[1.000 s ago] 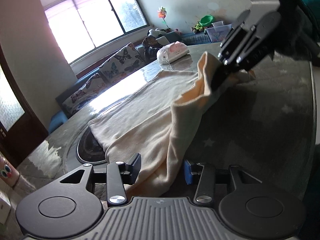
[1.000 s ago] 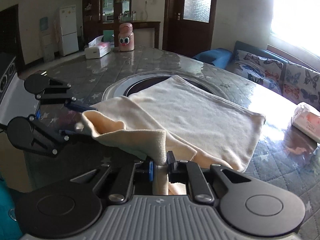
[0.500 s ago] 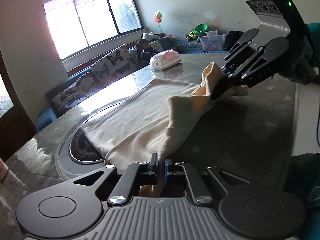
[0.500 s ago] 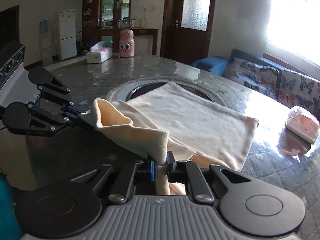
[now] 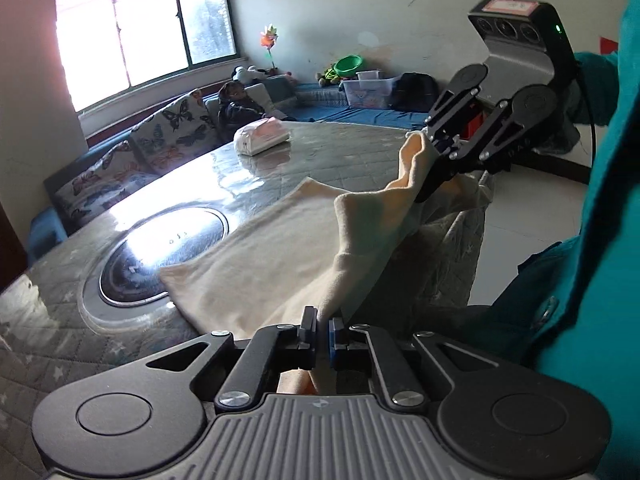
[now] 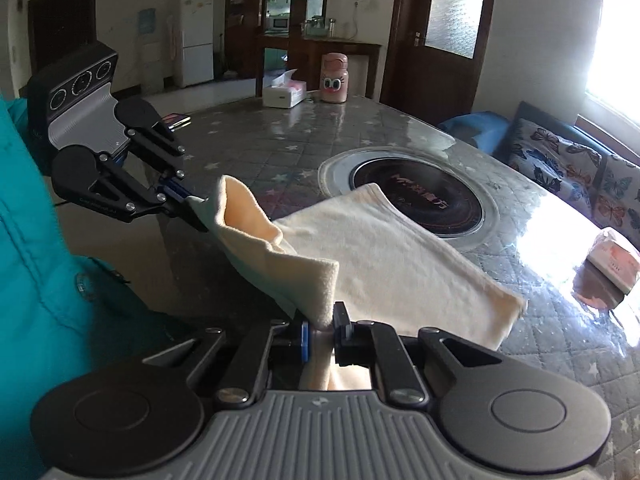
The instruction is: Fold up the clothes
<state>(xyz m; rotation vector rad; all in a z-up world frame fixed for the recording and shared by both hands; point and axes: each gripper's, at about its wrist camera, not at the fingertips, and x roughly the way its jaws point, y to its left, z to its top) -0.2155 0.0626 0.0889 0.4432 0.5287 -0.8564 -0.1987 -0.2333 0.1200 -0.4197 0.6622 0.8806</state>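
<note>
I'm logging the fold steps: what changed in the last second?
The left gripper, open a second ago, closed on the cream fleece cloth. Both grippers lifted its near edge up and back. The right gripper stayed clamped; the far end stayed on the grey quilted table.

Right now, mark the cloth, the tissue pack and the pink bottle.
cloth [image 6: 392, 256], right wrist view, flat middle of the part lying on the table.
tissue pack [image 5: 262, 141], left wrist view, middle of its top face.
pink bottle [image 6: 335, 78], right wrist view, its body at the cartoon eyes.

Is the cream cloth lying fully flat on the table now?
No. The cream cloth is partly lifted: both tongs, left and right, pinch its near edge above the table.
</note>
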